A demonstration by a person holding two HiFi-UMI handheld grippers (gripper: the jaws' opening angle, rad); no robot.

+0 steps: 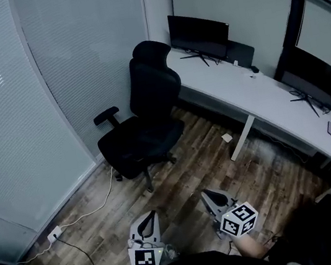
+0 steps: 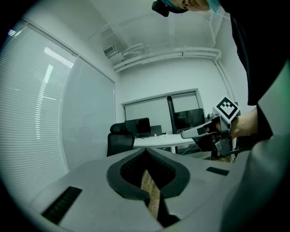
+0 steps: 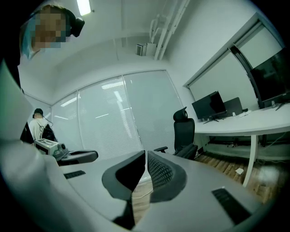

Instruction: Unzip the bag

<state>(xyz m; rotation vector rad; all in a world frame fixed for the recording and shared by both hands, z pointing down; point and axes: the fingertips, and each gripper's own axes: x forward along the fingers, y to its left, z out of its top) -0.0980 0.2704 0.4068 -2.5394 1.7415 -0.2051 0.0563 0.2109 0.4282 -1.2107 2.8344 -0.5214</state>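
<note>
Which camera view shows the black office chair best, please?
The head view: the whole black office chair shows from above. The left gripper view shows only its back, small and far. The right gripper view shows it small, side on.

Bare wood floor (image 1: 221,163) lies open ahead of the left gripper (image 1: 147,218) and right gripper (image 1: 209,195). A black office chair (image 1: 144,119) stands beyond, left of centre, near the blinded glass wall (image 1: 51,85). The long white surface (image 1: 260,97) bars the right; a cable (image 1: 102,205) trails over the floor at left.
</note>
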